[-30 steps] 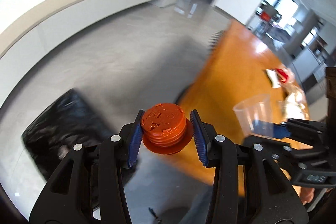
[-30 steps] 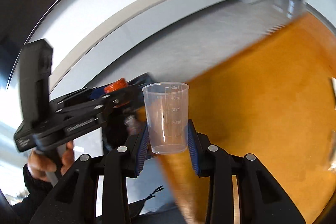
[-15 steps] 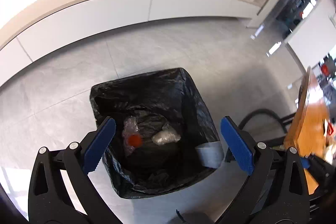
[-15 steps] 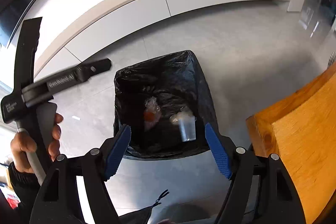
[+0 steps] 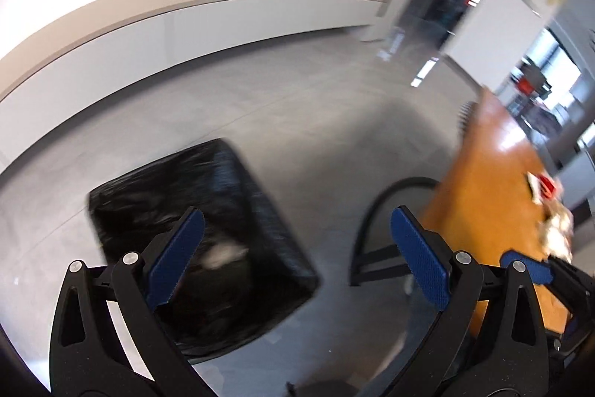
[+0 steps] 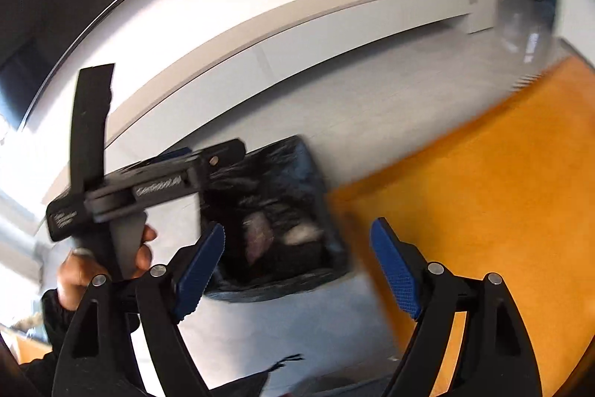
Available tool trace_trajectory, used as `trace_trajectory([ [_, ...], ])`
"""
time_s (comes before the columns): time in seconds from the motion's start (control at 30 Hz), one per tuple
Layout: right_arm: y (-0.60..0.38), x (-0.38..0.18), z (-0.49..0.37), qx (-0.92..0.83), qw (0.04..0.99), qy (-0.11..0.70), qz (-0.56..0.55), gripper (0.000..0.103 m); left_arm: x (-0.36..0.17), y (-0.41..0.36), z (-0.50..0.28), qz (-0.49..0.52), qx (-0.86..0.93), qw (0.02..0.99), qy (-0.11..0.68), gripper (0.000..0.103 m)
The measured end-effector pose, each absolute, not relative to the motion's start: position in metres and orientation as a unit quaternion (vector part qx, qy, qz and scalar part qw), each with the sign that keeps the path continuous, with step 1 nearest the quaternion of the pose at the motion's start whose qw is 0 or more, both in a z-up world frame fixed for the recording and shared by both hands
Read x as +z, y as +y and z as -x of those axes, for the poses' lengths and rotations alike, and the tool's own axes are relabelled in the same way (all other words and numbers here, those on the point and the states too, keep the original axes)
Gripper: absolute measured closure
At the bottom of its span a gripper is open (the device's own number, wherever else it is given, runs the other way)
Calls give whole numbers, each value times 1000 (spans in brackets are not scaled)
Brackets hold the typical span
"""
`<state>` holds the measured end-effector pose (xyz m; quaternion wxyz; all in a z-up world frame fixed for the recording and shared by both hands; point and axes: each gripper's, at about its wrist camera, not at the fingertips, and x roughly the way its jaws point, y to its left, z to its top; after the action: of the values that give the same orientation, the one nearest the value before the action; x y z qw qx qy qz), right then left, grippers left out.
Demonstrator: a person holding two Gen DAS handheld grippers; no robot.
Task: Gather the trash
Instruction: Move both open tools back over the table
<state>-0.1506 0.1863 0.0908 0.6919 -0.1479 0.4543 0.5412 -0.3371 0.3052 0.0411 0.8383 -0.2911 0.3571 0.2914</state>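
Both grippers hang over the grey floor (image 5: pixel 305 121) beside the orange wooden counter (image 6: pixel 502 181), and both are empty. The left gripper (image 5: pixel 297 259) has its jaws spread as wide as they go, blue pads far apart with nothing between them. The right gripper (image 6: pixel 297 265) also stands wide; its jaws have just been opening further, and nothing is between them either. Below and ahead sits the bin lined with a black bag (image 6: pixel 275 196), on the floor just off the counter's corner. Inside it, blurred, lie a pale crumpled piece (image 6: pixel 303 234) and a pinkish clear wrapper (image 6: pixel 258 235); I cannot make out more of what is in there. In the right wrist view a hand (image 6: pixel 100 270) in a dark sleeve grips the left gripper's handle. Farther along the counter, in the left wrist view, some trash remains: a red-and-white packet (image 5: pixel 543 186) and a crinkled clear wrapper (image 5: pixel 556 231). A black chair frame (image 5: pixel 375 229) stands by the counter's edge.
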Motion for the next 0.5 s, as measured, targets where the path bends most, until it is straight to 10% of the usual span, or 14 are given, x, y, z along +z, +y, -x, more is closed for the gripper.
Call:
trace_trajectory([
  [0.5,3,84,1,277,815,510,3,20,63,185,157,207,106,887,400,6],
])
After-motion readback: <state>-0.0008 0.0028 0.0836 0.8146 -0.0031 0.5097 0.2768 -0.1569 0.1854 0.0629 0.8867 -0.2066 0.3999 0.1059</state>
